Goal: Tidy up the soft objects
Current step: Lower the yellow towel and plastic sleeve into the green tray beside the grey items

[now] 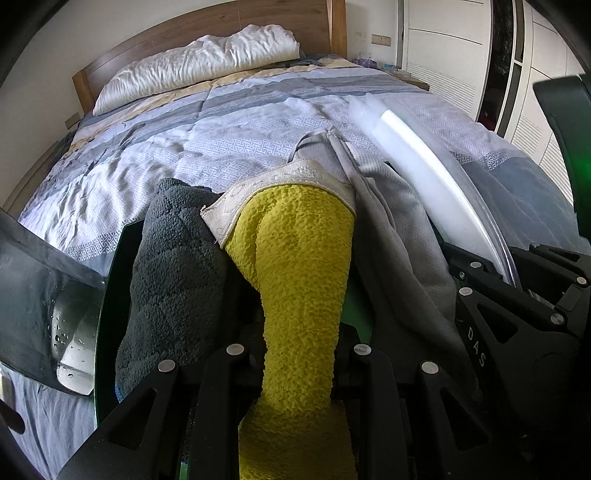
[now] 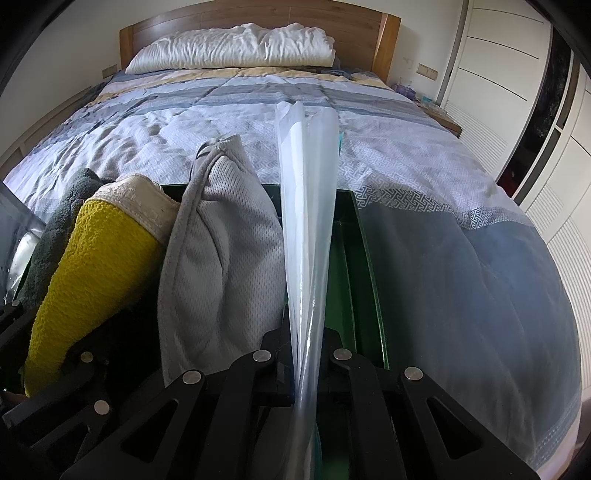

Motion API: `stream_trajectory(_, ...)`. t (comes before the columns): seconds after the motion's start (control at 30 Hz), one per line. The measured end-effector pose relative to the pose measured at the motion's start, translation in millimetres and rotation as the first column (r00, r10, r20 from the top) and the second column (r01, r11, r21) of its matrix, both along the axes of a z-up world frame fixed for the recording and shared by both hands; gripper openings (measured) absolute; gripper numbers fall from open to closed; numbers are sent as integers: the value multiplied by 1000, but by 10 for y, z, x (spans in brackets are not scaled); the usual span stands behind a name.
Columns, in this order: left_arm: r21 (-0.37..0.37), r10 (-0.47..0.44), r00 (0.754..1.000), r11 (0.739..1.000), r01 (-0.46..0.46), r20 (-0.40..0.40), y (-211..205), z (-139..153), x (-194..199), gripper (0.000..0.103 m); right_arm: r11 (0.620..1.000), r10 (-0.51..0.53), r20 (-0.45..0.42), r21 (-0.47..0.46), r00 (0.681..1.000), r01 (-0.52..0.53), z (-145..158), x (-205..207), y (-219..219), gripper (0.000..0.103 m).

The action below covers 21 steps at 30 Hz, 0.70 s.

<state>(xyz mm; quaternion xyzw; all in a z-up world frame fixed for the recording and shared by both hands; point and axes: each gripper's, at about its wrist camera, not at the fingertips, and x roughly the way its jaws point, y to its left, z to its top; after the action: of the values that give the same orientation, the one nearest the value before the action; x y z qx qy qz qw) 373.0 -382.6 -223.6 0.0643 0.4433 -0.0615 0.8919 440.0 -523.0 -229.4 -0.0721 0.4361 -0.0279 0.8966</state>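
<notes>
Left gripper [image 1: 299, 369]: clenched on the yellow towel [image 1: 295, 266], which runs straight out from the jaws toward 12 o'clock, its cream hem at the far end.

Right gripper [image 2: 308, 354]: clenched on a clear plastic sheet or bag [image 2: 306, 206], a narrow folded strip also pointing to 12 o'clock.

Where the soft things sit: yellow towel, dark grey fleece [image 1: 173, 280] and light grey mesh cloth [image 2: 225, 251] stand side by side in a dark green bin [image 2: 364, 273] at the foot of the bed [image 2: 424, 177].

Order seen from the left wrist: fleece at 9 o'clock of the yellow towel, mesh cloth at 3 o'clock, plastic beyond that.

Key relation: the two held things lie parallel, long axes toward the headboard [image 2: 258, 22], with the mesh cloth between them.

Nearer arm: the left for the towel and fleece; the right for the mesh cloth and the free slot at the bin's right wall.

Judgement: the towel looks nearly seated; the plastic is probably next to settle.
</notes>
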Motion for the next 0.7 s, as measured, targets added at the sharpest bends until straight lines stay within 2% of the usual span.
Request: stream_trajectory(0.7, -2, 16, 1000, 1000, -16, -6, 55, -31, 27, 20, 1000, 7, -11, 4, 1000, -7, -28, 12, -14, 6)
